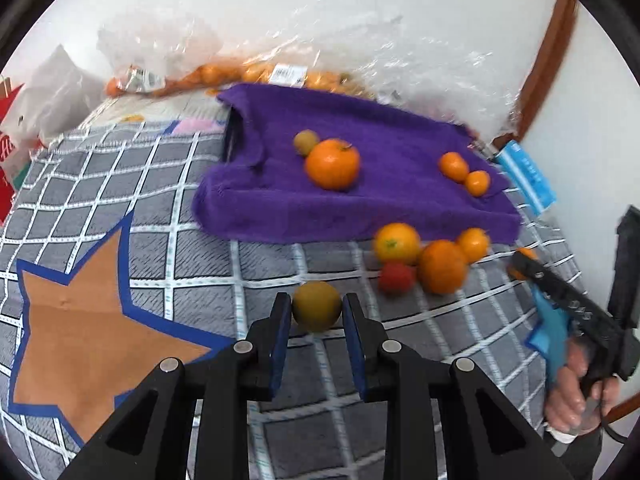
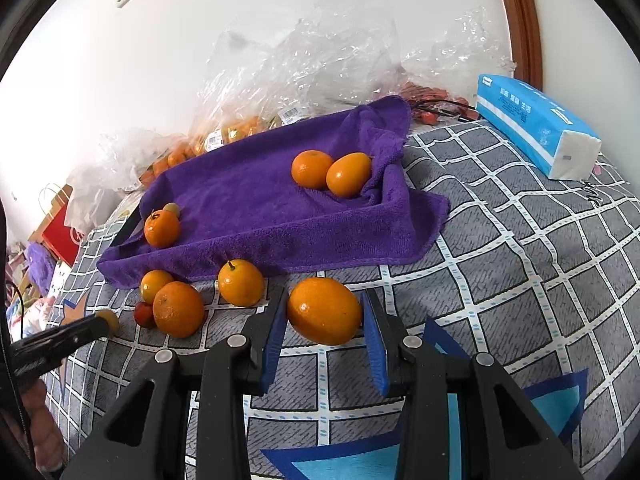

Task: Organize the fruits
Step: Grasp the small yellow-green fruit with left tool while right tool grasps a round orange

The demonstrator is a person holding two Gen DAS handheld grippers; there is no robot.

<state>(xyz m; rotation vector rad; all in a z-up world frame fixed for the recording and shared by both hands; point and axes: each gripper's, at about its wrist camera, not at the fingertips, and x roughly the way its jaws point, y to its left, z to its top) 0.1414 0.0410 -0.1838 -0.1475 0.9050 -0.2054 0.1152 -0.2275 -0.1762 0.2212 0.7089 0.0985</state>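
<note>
Fruits: my left gripper clamps small yellow-green fruit above bedspread; right gripper clamps orange. Both round, firm, slippery; hold across middle.

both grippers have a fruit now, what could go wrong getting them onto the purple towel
1. The left hand-held gripper pinches the small round yellow-green fruit only at its sides; it might squirt out.
2. The right hand-held gripper holds the orange just above the loose fruit cluster; a low swing could scatter it.
3. The purple towel is rumpled and sloped, so released fruit may roll off.
</note>
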